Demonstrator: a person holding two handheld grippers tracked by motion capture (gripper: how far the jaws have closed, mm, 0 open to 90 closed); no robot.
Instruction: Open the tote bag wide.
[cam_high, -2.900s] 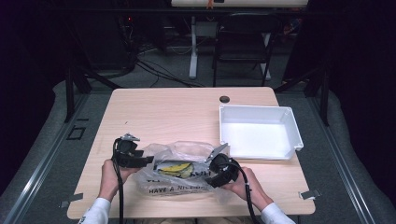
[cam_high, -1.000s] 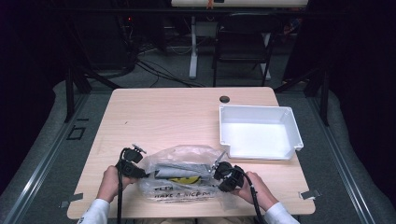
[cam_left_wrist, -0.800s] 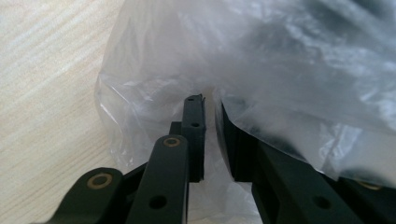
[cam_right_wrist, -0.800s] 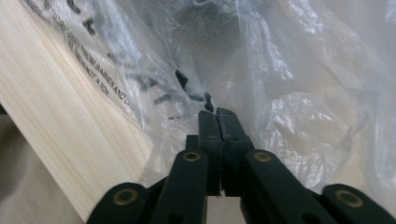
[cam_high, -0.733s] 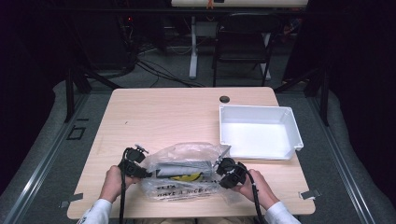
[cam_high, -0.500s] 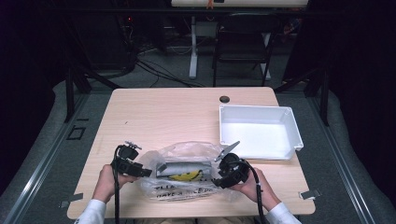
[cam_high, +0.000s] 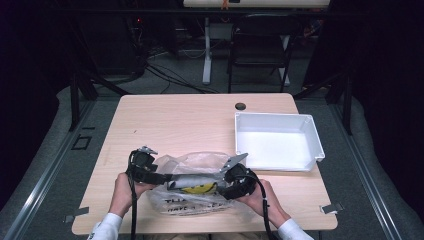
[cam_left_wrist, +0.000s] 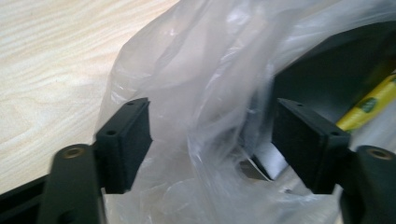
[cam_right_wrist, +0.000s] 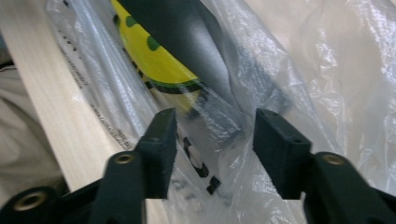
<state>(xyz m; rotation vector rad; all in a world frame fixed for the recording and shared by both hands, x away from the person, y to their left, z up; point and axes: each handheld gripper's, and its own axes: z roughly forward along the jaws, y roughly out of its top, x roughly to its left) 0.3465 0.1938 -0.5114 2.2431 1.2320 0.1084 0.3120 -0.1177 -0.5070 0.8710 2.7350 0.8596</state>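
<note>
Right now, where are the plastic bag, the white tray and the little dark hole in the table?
plastic bag (cam_high: 200, 161), high view, its crumpled upper part.
white tray (cam_high: 311, 131), high view, its right wall.
dark hole (cam_high: 240, 106), high view, its middle, near the table's far edge.

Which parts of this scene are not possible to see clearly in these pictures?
- Grey and yellow object inside the plastic bag: high view, too small and veiled by crumpled film to identify.
- Bag's printed text: high view, too small to read; right gripper view, cut off by folds.
- Dark thing behind the film: left gripper view, blurred.
</note>
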